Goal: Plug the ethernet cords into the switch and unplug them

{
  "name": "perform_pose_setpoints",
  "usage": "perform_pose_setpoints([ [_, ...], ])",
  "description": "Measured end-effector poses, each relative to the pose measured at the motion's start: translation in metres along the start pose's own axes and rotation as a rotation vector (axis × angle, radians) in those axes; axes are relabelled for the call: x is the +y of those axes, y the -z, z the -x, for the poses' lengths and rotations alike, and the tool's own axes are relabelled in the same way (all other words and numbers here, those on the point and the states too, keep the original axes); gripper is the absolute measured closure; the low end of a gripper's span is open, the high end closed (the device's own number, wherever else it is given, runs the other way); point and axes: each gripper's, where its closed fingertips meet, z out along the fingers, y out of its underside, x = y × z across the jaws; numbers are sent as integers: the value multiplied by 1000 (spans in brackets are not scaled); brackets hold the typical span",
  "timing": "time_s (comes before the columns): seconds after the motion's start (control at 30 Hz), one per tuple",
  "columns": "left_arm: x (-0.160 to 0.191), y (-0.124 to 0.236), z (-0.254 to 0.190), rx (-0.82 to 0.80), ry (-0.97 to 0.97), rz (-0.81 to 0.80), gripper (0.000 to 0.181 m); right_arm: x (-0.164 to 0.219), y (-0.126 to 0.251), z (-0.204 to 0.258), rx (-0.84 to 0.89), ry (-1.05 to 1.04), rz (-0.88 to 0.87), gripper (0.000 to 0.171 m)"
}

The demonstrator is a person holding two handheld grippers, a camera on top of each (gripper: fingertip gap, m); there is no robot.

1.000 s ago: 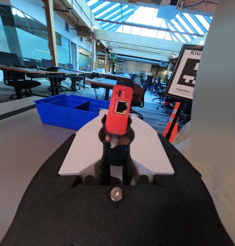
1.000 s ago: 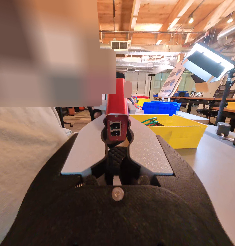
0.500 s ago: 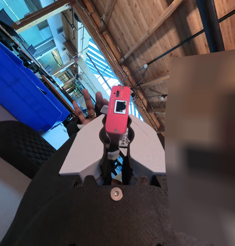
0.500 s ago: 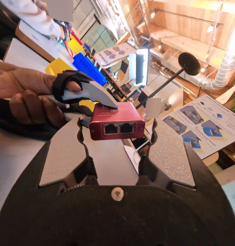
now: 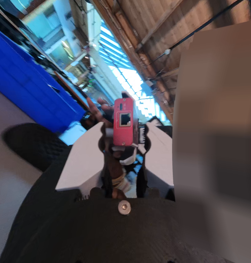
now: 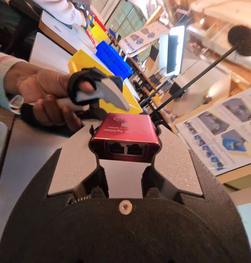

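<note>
A red metal ethernet switch [image 6: 126, 131] sits between my right gripper's [image 6: 124, 126] fingers, which press on both its sides, its two-port face toward the camera. In the left wrist view the same switch [image 5: 122, 128] shows its single-port end. My left gripper [image 5: 124, 123] is open, with a gap on each side of the switch. In the right wrist view the left gripper [image 6: 107, 92] and the hand holding it are above and behind the switch, with one finger tip just clear of its top. No ethernet cord is plugged into the visible ports.
A yellow bin [image 6: 82, 59] and a blue bin [image 6: 113, 59] stand on the grey table [image 6: 29, 149] behind the switch. Another blue bin [image 5: 29, 85] is at the left. A printed instruction board [image 6: 221, 135] leans at the right, beside a light panel [image 6: 174, 48] on a stand.
My right gripper has closed onto the switch's sides. My left gripper, shut on it half a second ago, has opened. Both views are tilted and blurred by motion.
</note>
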Motion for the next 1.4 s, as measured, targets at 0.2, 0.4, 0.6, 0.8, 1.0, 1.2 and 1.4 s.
perform_pose_setpoints([
  [0.2, -65, 69, 8, -591, -728, 79, 105, 74, 20, 25, -298, -154, 417, 87],
  [0.4, -87, 102, -40, -631, -878, 40, 109, 116, 23, 59, -646, -309, 719, 87],
  [0.6, -91, 113, -45, -688, -953, 50, 112, 141, 29, 76, -849, -291, 994, 87],
  [0.8, -84, 112, -44, -680, -967, 92, 113, 151, 39, 77, -903, -292, 1140, 87],
  [1.0, -83, 118, -39, -712, -975, 132, 113, 153, 40, 77, -921, -276, 1158, 86],
  [1.2, -96, 145, -45, -817, -1012, 125, 113, 139, 21, 64, -746, -305, 930, 32],
  [1.4, -125, 220, -29, -1188, -975, 107, 111, 72, 9, -18, -103, -377, 182, 25],
])
